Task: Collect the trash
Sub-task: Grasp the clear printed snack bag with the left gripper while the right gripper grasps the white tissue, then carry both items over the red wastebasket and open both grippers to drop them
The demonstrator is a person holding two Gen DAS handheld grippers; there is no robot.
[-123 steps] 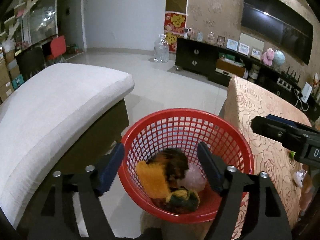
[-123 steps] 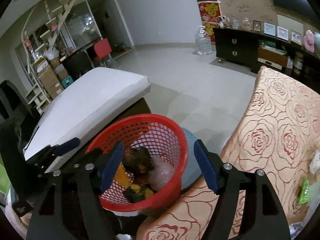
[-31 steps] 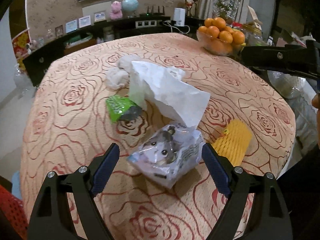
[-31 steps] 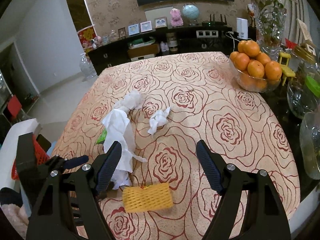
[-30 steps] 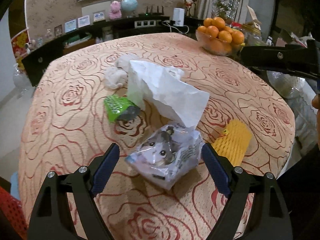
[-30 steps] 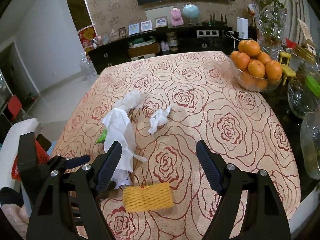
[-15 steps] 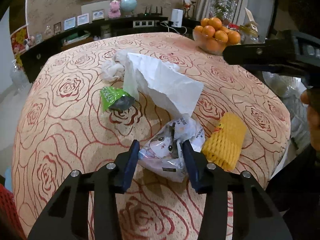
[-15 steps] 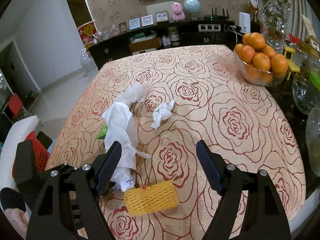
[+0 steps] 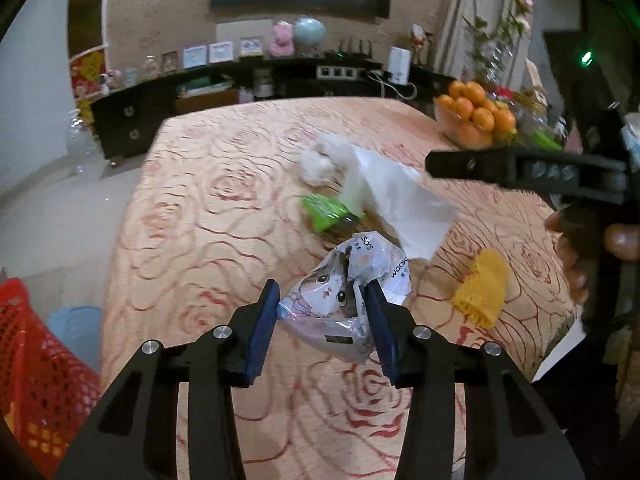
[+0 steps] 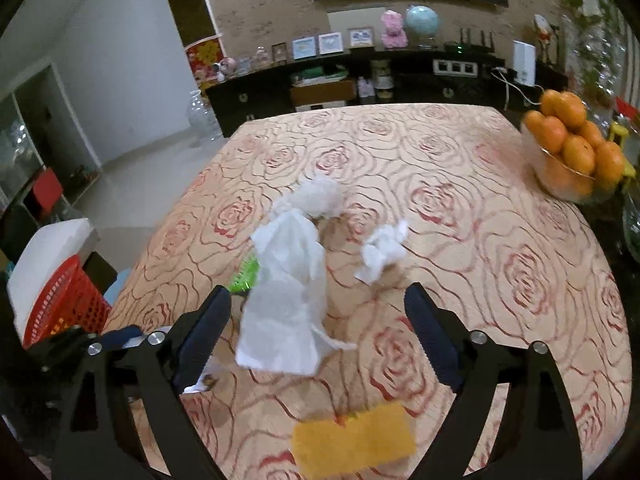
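While the left gripper (image 9: pixel 322 306) clamps its jaws on the cat-print wrapper (image 9: pixel 347 298) (crumpled), the right gripper (image 10: pixel 316 330) has just widened, jaws apart above white tissue (image 10: pixel 289 292).

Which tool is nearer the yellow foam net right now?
Right. The right tool hangs open just beyond the yellow foam net; the left tool, shut on the cat-print packet, sits off to its side.

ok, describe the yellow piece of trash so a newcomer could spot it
On the rose-patterned tablecloth, look at the near edge, in front of the tall white tissue. The yellow foam net lies flat there, the only yellow, mesh-textured piece among white tissues and a green wrapper.
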